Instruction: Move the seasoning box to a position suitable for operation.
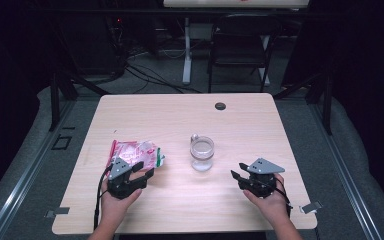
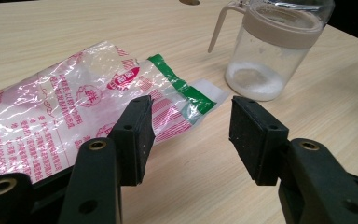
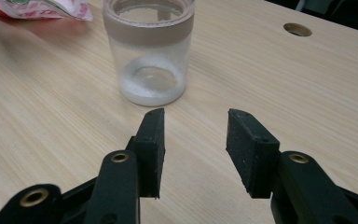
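- The left gripper (image 1: 141, 172), at lower left of the high view, has its jaws spread with nothing between them, their tips just short of the plastic bag (image 1: 132, 152).
- The bag (image 2: 70, 116) lies flat, left of centre.
- The right gripper (image 1: 240, 176), at lower right, is spread too, empty.
- The clear jar (image 1: 202, 152) stands upright at the middle of the table (image 1: 180, 115), between both grippers.

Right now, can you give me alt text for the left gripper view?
The left gripper hangs open over the table, nothing between its jaws. A printed plastic bag lies ahead on the left; a clear jar stands behind on the right.
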